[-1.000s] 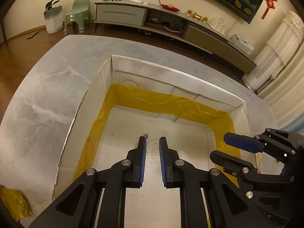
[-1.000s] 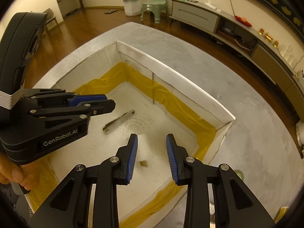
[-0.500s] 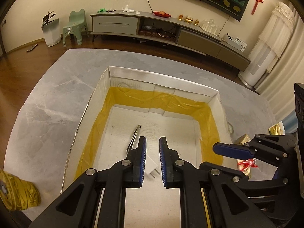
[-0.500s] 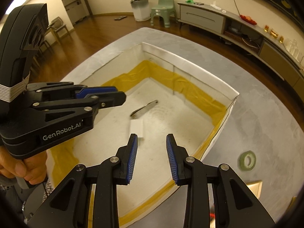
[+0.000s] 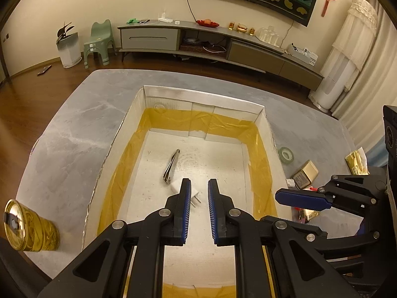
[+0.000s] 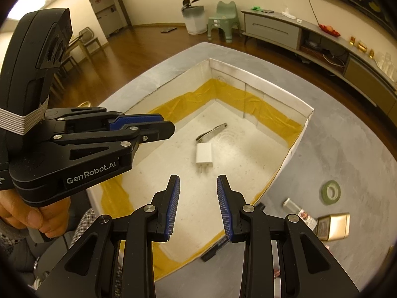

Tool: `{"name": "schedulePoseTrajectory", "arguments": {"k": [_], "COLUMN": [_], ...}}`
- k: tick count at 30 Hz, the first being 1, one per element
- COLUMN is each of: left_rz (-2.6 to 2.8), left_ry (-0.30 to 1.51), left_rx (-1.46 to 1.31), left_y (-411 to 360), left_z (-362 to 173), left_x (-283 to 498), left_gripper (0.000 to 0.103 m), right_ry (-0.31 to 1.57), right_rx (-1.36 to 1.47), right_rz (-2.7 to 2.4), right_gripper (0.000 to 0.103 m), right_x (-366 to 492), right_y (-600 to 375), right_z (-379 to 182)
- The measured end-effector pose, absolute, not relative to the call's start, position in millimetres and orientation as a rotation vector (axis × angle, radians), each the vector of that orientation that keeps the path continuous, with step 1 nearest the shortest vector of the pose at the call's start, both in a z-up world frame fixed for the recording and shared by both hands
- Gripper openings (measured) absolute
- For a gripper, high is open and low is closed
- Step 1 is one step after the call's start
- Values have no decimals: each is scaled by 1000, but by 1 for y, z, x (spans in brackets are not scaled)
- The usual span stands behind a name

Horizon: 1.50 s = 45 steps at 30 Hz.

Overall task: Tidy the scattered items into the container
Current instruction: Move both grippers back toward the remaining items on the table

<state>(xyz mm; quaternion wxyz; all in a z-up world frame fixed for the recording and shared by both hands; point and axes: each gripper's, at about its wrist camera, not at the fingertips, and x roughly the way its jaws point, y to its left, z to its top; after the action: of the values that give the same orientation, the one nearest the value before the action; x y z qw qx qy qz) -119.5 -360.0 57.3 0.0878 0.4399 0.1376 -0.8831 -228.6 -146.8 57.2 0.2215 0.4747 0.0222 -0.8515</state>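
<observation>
Left wrist alone shows gold can (image 5: 29,226), both tongs (image 5: 199,193) (image 6: 198,193) parted, empty.

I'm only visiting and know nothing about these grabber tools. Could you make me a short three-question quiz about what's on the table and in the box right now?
1. True or false: the white charger plug lies inside the box.
2. Which item is outside the box? A) nail clippers B) green tape roll C) white charger plug
3. Fill in: the left gripper and the right gripper each hold ____.

Key: 1 true; 2 B; 3 nothing, as both are open with only air between their fingers.
</observation>
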Motion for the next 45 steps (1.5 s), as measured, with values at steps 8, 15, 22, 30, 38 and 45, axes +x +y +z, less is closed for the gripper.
{"name": "schedulePoseTrajectory", "arguments": {"k": [8,15,22,30,38,45], "left_rz": [-2636,-2642,-2651,-2643,-2631,-2624], "left_ry": [377,344,352,366,369,373], "left_rx": [1303,1315,1330,1354,1364,1359], "left_y": [-344,-326,-311,-297,-279,-267], "left_z": [65,69,69,63,60,60], "left_x": [-101,-85,-68,-50,-34,-22], "left_gripper": [15,15,15,15,15,15], "right_ry": [51,34,16,-30,-114,-181], "right_rx": [1287,1264,1240,1201,1158,1142], "right_rz": [-2346,-2339,-2318,-2301,-2288,-2285], "right_gripper": [34,34,34,34,34,34], "right_x": [-204,-182,-157,-131,-109,-98], "right_y": [-144,-139,-135,-125,-110,-97], "right_z": [62,65,64,63,57,54]}}
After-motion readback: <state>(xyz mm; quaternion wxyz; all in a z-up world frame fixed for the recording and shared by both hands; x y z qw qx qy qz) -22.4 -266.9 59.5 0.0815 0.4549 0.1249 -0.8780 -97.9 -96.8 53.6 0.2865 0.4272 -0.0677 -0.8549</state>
